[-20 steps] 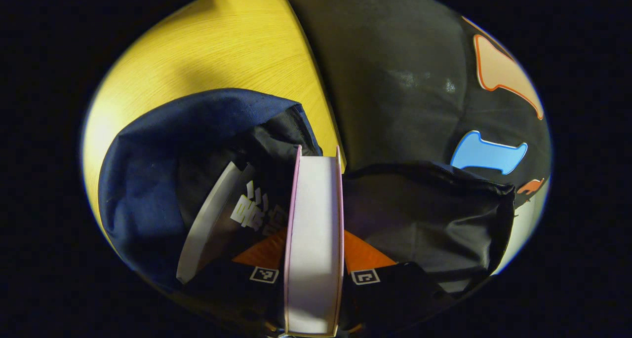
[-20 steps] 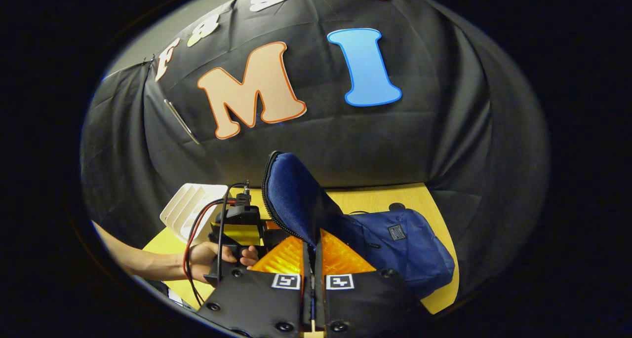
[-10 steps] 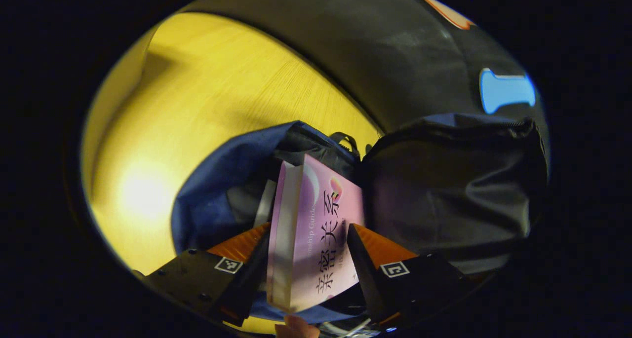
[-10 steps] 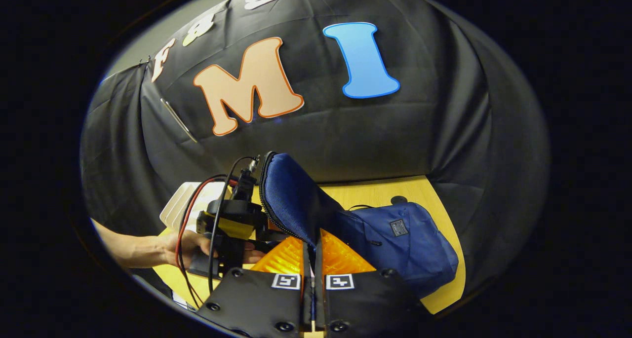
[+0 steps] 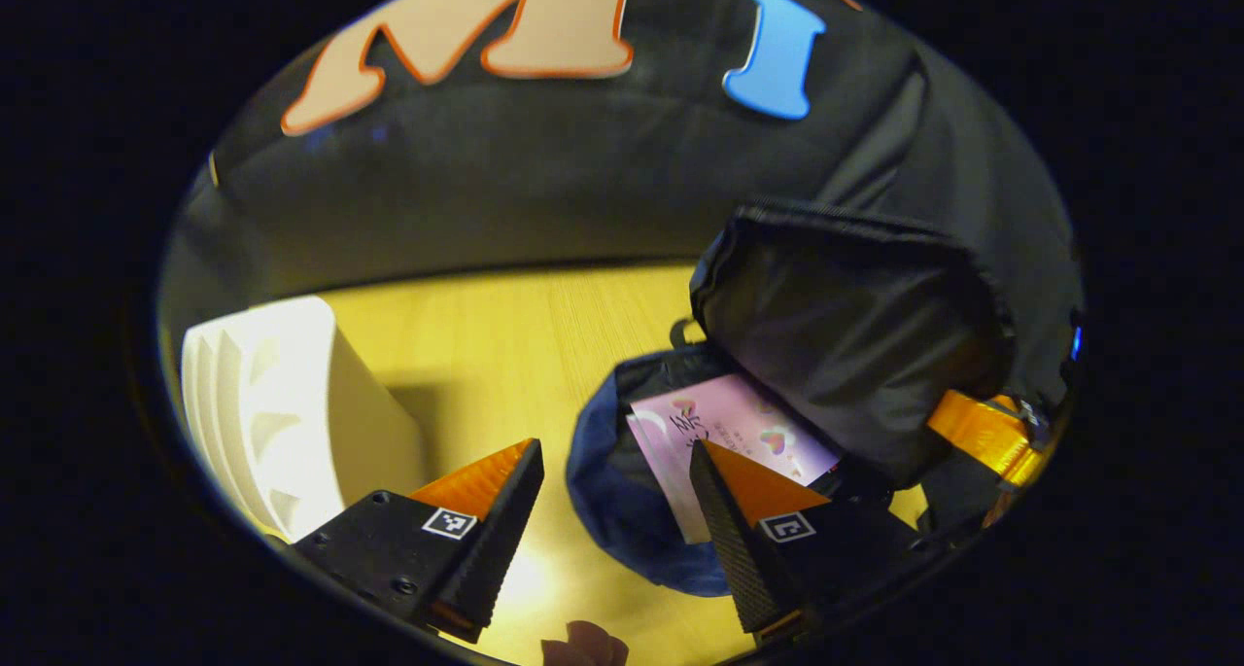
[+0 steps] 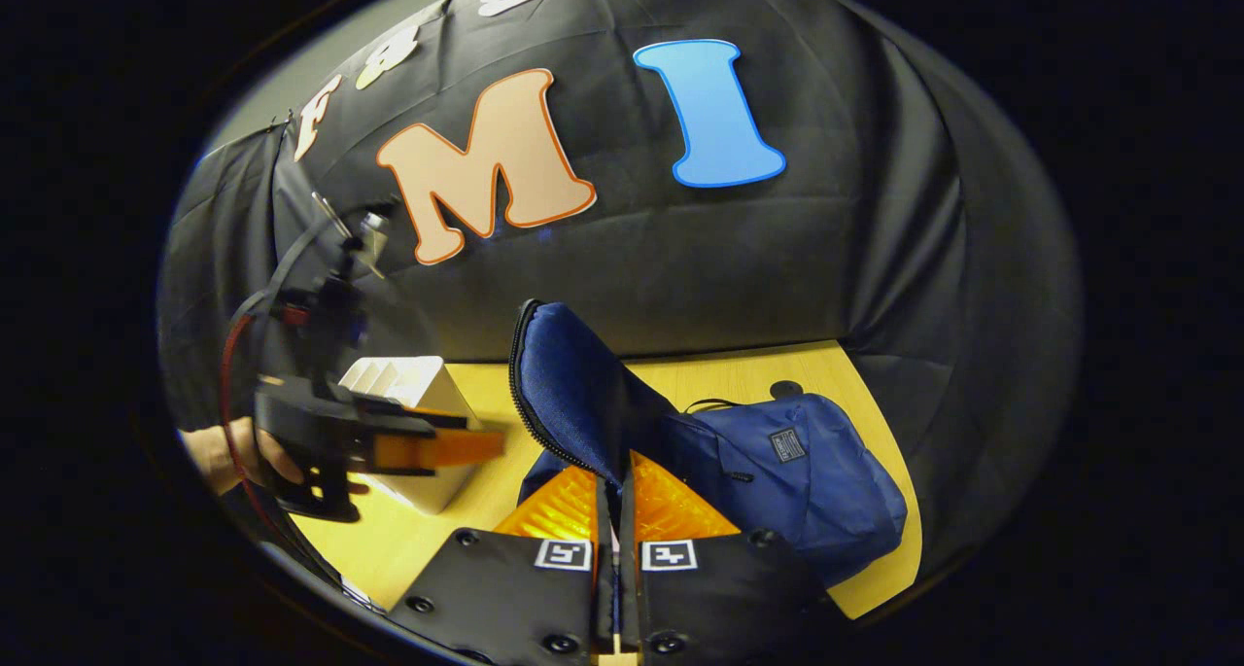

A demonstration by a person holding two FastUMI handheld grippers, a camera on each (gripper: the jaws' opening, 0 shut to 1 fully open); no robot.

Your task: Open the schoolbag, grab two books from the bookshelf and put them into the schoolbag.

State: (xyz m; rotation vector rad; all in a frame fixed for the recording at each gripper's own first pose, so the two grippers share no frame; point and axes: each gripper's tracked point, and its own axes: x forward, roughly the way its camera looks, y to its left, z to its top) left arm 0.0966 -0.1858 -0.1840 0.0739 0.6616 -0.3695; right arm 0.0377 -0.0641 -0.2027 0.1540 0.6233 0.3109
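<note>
In the left gripper view, the left gripper (image 5: pixel 614 472) hangs over the table (image 5: pixel 505 326) with its fingers wide apart and nothing between them. Just past the right finger lies the schoolbag (image 5: pixel 622 491), its mouth open and its flap (image 5: pixel 846 335) held up. A pink book (image 5: pixel 729 423) lies inside the mouth, its near corner showing against the blue cloth. The white bookshelf (image 5: pixel 282 403) stands to the left, near the gripper and apart from the bag; its slots look bare from here. Whether another book sits under the pink one cannot be told. If one more is needed, the step is best done by gripping the book near its spine and sliding it in flat beside the pink one.

In the right gripper view, the right gripper (image 6: pixel 614 549) has its fingers pressed together on the edge of the flap (image 6: pixel 573 394), lifting it upright so the mouth stays wide. The bag's body (image 6: pixel 807 481) slumps to the right on the table (image 6: pixel 486 481). The left gripper (image 6: pixel 466 447), blurred, and the hand (image 6: pixel 238 452) that holds it are at the left in front of the bookshelf (image 6: pixel 418 384). The flap should be kept high and steady; a sagging flap and the soft rim are what could block the way in.
</note>
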